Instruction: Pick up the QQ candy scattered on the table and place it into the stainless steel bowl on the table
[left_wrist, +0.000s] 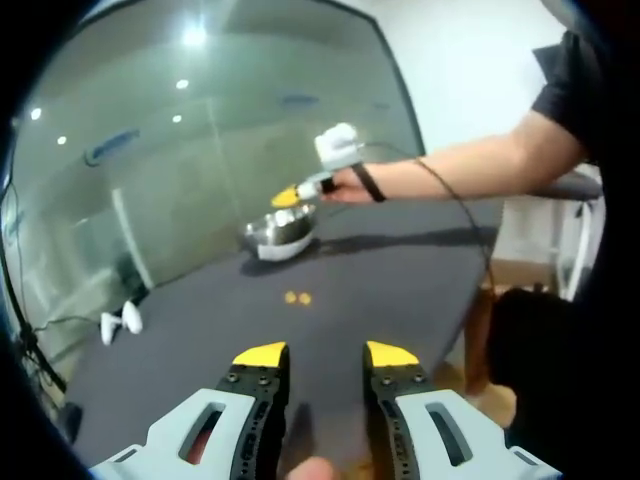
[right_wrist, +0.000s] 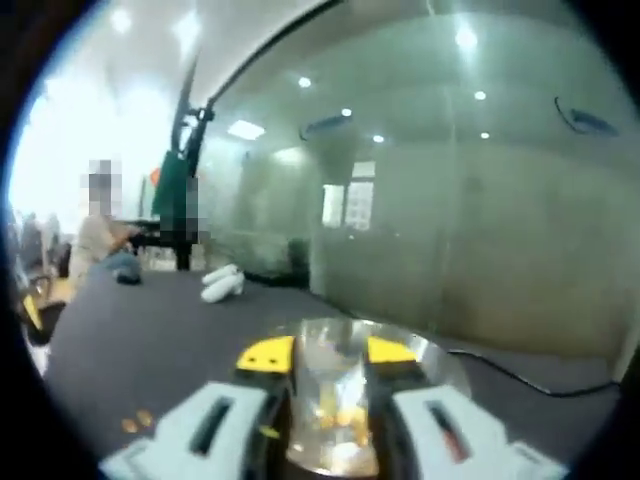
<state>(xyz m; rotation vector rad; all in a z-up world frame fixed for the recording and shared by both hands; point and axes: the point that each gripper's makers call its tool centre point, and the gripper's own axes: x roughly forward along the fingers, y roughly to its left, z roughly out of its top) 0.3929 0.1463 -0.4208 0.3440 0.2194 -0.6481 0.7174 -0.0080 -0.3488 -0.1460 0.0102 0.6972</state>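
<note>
Two small orange QQ candies (left_wrist: 297, 298) lie side by side on the dark grey table (left_wrist: 380, 270), a short way ahead of my left gripper (left_wrist: 325, 355), which is open with nothing between its yellow tips. Farther on stands the stainless steel bowl (left_wrist: 278, 232). A person's arm holds my right gripper (left_wrist: 290, 197) just above the bowl's rim. In the right gripper view my right gripper (right_wrist: 327, 353) stands open over the bowl (right_wrist: 440, 365), with several yellow candies (right_wrist: 340, 415) lying inside it. The two loose candies (right_wrist: 137, 422) show low on the left.
Two white objects (left_wrist: 120, 320) lie near the table's far edge by the glass wall (right_wrist: 450, 230); they show again as white objects (right_wrist: 222, 283). A black cable (right_wrist: 520, 380) runs across the table beyond the bowl. The table's edge (left_wrist: 470, 300) drops off on the right.
</note>
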